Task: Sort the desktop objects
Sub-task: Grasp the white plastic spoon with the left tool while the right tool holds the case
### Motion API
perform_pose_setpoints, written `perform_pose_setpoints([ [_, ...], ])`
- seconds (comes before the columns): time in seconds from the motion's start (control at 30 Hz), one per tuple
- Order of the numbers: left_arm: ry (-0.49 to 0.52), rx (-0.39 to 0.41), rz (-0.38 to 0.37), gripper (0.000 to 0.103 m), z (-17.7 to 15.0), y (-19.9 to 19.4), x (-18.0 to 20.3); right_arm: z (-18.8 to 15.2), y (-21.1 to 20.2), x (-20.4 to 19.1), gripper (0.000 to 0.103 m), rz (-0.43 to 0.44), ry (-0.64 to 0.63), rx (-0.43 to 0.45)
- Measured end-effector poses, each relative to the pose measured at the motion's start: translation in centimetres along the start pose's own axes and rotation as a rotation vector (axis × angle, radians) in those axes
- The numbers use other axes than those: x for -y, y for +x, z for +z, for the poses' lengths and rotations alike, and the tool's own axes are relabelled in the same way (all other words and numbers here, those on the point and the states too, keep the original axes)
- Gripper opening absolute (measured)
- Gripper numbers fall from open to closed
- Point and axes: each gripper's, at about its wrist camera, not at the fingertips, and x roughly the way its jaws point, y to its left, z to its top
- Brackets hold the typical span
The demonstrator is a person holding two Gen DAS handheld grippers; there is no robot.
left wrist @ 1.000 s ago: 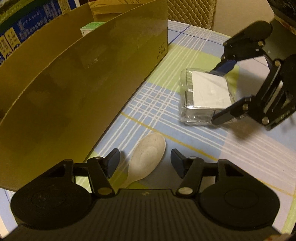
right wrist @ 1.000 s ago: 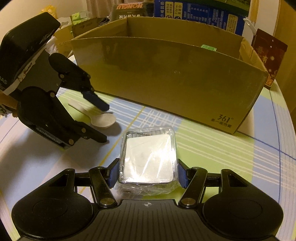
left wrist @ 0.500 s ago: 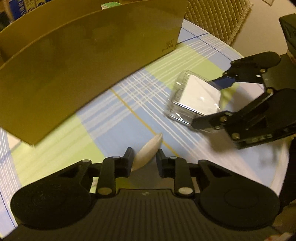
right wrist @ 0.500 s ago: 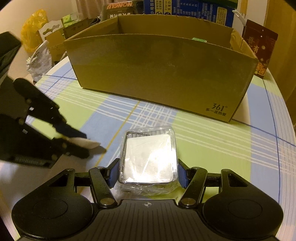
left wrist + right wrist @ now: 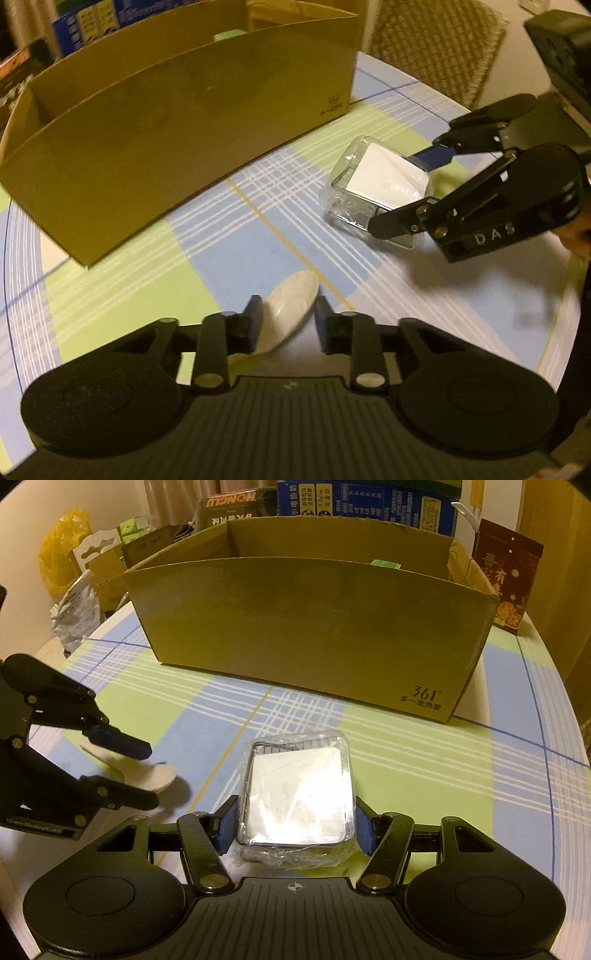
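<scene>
A white spoon [image 5: 291,299] lies between the fingers of my left gripper [image 5: 288,310], whose jaws are opening. Its bowl leans against the left finger, and a thin gap shows at the right one. The right wrist view shows the spoon [image 5: 155,775] between the left gripper's [image 5: 149,777] fingers, low over the cloth. My right gripper [image 5: 295,816] is shut on a clear plastic box [image 5: 295,782] with a white pad inside, its blue pads pressing both sides. From the left wrist, that box [image 5: 369,177] sits in the right gripper [image 5: 399,192], to the right.
A big open cardboard box [image 5: 314,635] stands behind both grippers on the checked tablecloth [image 5: 406,760], with a green item [image 5: 386,564] inside. Cartons [image 5: 369,498], a dark red packet [image 5: 509,576] and a yellow bag [image 5: 59,554] crowd the back. A woven chair back [image 5: 432,48] stands beyond the table.
My left gripper closed around the spoon, which turned on edge. It has since widened again and shifted away from the cardboard box. The right gripper stayed still with the clear box.
</scene>
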Motion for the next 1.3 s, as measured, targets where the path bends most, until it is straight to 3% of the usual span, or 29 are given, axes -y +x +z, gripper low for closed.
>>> perform_pose_setpoints([
  [0.13,0.091,-0.021,-0.052,0.038,0.3,0.5,-0.9,0.1,0.0,-0.1,0.059,0.006,0.001,0.006],
  [0.33,0.104,-0.061,-0.078,0.042,0.6,1.5,-1.9,0.2,0.3,-0.2,0.059,0.0,-0.01,0.006],
  [0.5,0.0,-0.042,-0.012,0.037,1.0,1.9,-2.3,0.3,0.4,-0.5,0.059,-0.005,-0.012,0.004],
  [0.63,-0.155,-0.026,0.116,0.036,0.9,1.9,-3.1,0.3,0.3,-0.6,0.059,-0.007,-0.011,0.003],
  [0.7,-0.188,-0.02,0.122,0.034,0.7,1.7,-3.2,0.3,0.3,-0.5,0.059,-0.007,-0.01,0.004],
  [0.77,-0.181,-0.004,0.086,0.038,0.4,1.3,-3.2,0.3,0.3,-0.6,0.059,-0.007,-0.011,0.004],
  [0.87,-0.16,0.031,0.066,0.052,-0.2,0.5,-3.3,0.3,0.4,-0.7,0.059,-0.003,-0.014,0.006],
  [0.93,-0.141,0.054,0.039,0.053,-0.3,0.0,-3.7,0.3,0.5,-0.8,0.059,-0.003,-0.017,0.007],
  [1.2,-0.036,0.046,-0.026,0.049,-0.3,0.7,-3.4,0.3,0.6,-0.7,0.059,-0.007,-0.016,0.004],
  [1.3,0.004,0.043,-0.06,0.039,0.0,1.3,-3.5,0.3,0.6,-0.7,0.059,-0.008,-0.016,0.004],
])
